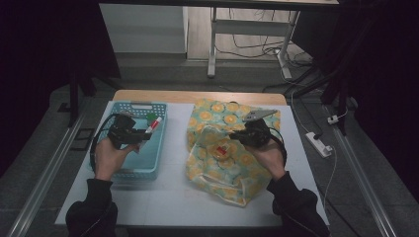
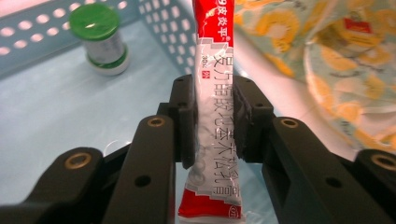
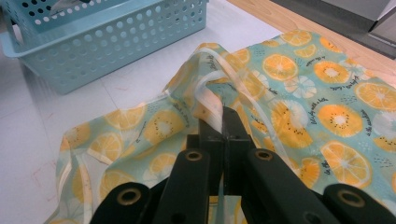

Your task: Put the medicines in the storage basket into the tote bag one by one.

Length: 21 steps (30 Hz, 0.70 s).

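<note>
The left gripper [image 2: 215,121] has its jaws clamped on a tube [image 2: 215,116] of red-and-silver ointment, gripped across the flat silver middle, so the red crimped end hangs below the pads and the long printed end rises well past them. The right gripper [image 3: 223,128] has its jaws pinched fully together on the clear edge of the bag [image 3: 299,102], holding its mouth up off the table [image 1: 173,192]. The tube sits above the basket [image 1: 129,168], near its wall on the bag's side, with a green-capped bottle [image 2: 102,39] standing apart on the basket floor. The tube is soft and slick, so I judge it could swivel or slide between the pads if swung quickly. The thin bag film could also slip from the right jaws, letting the mouth sag shut so the tube snags on the rim instead of going in.
</note>
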{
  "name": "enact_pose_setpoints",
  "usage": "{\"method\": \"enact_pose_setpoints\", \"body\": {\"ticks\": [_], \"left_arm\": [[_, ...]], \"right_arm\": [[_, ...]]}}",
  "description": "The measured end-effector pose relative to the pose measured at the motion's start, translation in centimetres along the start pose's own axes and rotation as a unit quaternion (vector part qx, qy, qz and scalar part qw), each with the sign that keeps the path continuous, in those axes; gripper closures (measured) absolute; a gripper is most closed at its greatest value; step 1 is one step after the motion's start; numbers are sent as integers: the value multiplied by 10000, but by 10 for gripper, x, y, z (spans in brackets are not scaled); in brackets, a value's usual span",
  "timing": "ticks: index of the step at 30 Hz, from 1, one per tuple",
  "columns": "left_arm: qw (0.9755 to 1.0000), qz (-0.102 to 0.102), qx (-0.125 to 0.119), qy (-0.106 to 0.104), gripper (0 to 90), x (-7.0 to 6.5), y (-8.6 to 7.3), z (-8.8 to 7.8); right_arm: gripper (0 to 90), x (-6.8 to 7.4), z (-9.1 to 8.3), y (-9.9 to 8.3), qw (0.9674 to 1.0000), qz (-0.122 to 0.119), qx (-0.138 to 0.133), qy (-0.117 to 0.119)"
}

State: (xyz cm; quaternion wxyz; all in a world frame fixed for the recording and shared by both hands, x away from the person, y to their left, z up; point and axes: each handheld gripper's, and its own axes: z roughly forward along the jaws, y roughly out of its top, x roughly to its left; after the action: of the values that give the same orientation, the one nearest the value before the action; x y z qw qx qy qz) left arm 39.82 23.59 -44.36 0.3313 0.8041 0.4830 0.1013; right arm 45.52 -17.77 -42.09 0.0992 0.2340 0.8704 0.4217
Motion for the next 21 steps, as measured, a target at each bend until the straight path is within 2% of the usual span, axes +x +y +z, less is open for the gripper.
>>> {"method": "enact_pose_setpoints", "body": {"ticks": [10, 21], "left_arm": [[9990, 266, -96, -347, 718, -26, 11, -3], [9954, 618, -28, -729, 718, -56, 22, 6]], "right_arm": [[892, 0, -1, 0, 10000, 7, -17, 6], [892, 0, -1, 0, 10000, 14, -42, 9]]}}
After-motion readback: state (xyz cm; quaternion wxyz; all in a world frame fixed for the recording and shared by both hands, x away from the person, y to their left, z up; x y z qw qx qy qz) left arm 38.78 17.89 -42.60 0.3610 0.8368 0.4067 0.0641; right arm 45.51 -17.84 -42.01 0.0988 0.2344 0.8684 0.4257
